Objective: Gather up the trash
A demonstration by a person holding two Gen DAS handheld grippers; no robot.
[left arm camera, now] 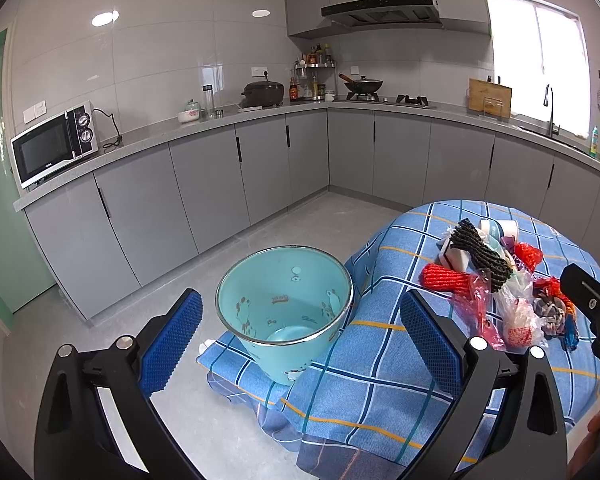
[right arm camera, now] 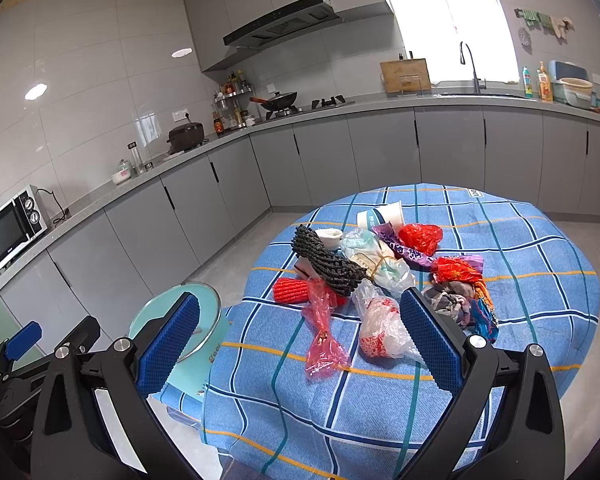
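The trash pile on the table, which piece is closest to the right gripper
The clear plastic bag with red print, lying just beside the right gripper's right finger. The red cellophane wrapper is close too, but the black mesh roll and paper cup sit farther back.

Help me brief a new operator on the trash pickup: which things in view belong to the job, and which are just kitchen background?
Job:
teal bin, empty, beside the table
black mesh net
red foam net
red plastic wrapper
clear bag
paper cup
left gripper, right gripper, both open

Background:
microwave
wok
cutting board
faucet
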